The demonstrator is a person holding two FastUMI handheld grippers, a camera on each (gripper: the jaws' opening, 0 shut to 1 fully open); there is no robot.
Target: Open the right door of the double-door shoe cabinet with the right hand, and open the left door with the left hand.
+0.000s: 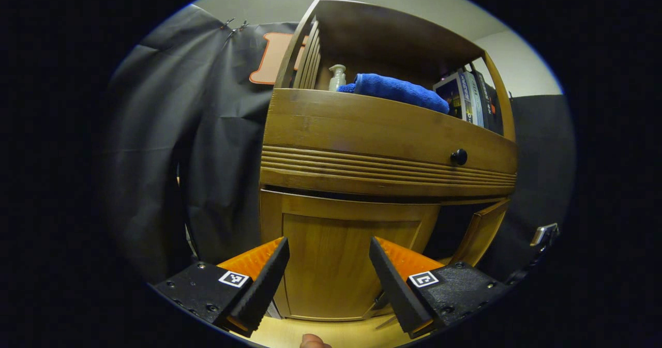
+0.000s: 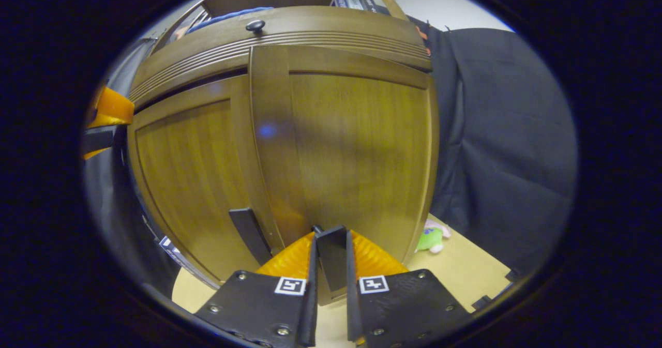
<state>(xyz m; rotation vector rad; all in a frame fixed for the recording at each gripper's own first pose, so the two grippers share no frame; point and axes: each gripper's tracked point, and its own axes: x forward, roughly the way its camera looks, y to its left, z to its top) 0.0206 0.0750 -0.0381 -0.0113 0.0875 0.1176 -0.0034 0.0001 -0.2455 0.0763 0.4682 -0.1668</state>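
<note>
The cabinet (image 1: 388,131) fills the centre of the left gripper view, its left door (image 1: 331,265) closed at lower centre and the right door (image 1: 478,231) swung partly out at lower right. In the right gripper view the right door (image 2: 357,151) stands at centre with its dark handle (image 2: 331,257) clamped between the fingers of the right gripper (image 2: 331,286). The left door's handle (image 2: 251,234) is seen just to the left, free. The left gripper (image 1: 328,281) is held wide apart before the left door, touching nothing.

The doors are judged stiff, hinged wood panels, fairly light; the slim vertical handles are the place to be gripped, and may prove smooth.

A pale wood floor (image 2: 465,270) lies below, with a small soft toy (image 2: 432,237) beside the cabinet. Black cloth (image 2: 507,146) hangs behind.
</note>
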